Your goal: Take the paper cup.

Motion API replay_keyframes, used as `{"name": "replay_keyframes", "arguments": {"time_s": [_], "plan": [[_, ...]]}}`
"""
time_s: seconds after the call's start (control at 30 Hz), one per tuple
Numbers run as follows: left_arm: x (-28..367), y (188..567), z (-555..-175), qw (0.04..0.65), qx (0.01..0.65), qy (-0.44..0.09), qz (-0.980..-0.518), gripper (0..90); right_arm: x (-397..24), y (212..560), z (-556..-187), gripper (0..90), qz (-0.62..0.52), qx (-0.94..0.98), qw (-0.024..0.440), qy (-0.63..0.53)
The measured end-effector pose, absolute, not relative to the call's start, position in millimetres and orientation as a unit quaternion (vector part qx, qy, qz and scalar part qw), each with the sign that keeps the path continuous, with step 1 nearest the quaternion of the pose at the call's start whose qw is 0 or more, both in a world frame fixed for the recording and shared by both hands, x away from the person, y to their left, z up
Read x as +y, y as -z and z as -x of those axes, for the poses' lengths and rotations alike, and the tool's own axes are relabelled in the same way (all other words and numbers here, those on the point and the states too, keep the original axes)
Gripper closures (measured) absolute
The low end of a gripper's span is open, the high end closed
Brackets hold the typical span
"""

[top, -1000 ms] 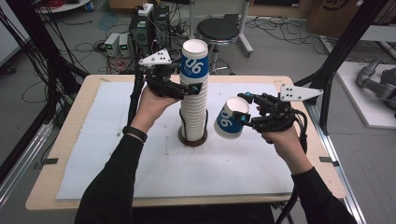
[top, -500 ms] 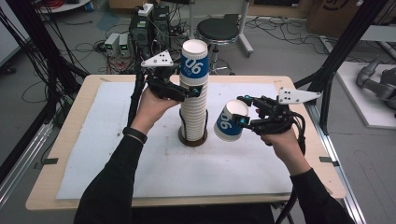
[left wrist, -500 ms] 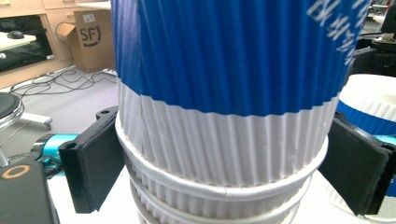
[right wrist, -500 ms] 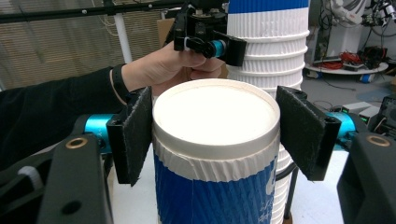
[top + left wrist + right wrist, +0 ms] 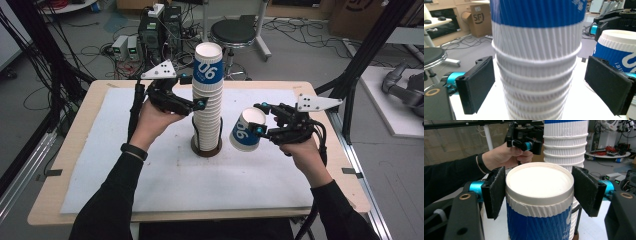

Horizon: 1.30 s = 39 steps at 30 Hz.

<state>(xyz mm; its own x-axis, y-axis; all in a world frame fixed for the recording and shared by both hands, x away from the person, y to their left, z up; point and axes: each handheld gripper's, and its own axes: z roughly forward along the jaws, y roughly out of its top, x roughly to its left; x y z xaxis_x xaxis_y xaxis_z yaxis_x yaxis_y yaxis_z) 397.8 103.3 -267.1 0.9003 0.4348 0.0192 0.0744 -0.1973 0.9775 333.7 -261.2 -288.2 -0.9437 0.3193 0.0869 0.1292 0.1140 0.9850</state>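
Since a second ago the left gripper point(image 5: 199, 104) let its jaws spread clear of the tall stack of ribbed white-and-blue paper cups point(image 5: 207, 102), while the right gripper point(image 5: 257, 129) pinches one light, crushable loose cup point(image 5: 246, 131) near its rim, just beside the stack.

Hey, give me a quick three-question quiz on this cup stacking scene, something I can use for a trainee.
1. True or false: the right gripper is shut on a single cup.
2. Multiple choice: the left gripper's jaws stand A) clamped on the stack, B) open either side of the stack, C) shut on nothing.
3. What does the stack stand on?

Key:
1. True; both pads press the cup's sides just under its rim.
2. B; the jaws have just been opening, with gaps at both pads.
3. A round brown base on the white mat.
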Motion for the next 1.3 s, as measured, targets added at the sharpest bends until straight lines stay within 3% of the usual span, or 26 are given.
{"name": "replay_keyframes", "arguments": {"time_s": [0.6,1.3], "plan": [[138.8,294.4,-360.0,0.617,0.188,-0.174,-0.744,9.3,-256.4,295.7,-334.3,31.1,-0.151,0.753,0.073,-0.637],[138.8,342.0,-313.5,0.619,0.199,-0.194,-0.735,9.4,-251.9,311.2,-338.7,31.2,-0.160,0.761,0.065,-0.625]]}}
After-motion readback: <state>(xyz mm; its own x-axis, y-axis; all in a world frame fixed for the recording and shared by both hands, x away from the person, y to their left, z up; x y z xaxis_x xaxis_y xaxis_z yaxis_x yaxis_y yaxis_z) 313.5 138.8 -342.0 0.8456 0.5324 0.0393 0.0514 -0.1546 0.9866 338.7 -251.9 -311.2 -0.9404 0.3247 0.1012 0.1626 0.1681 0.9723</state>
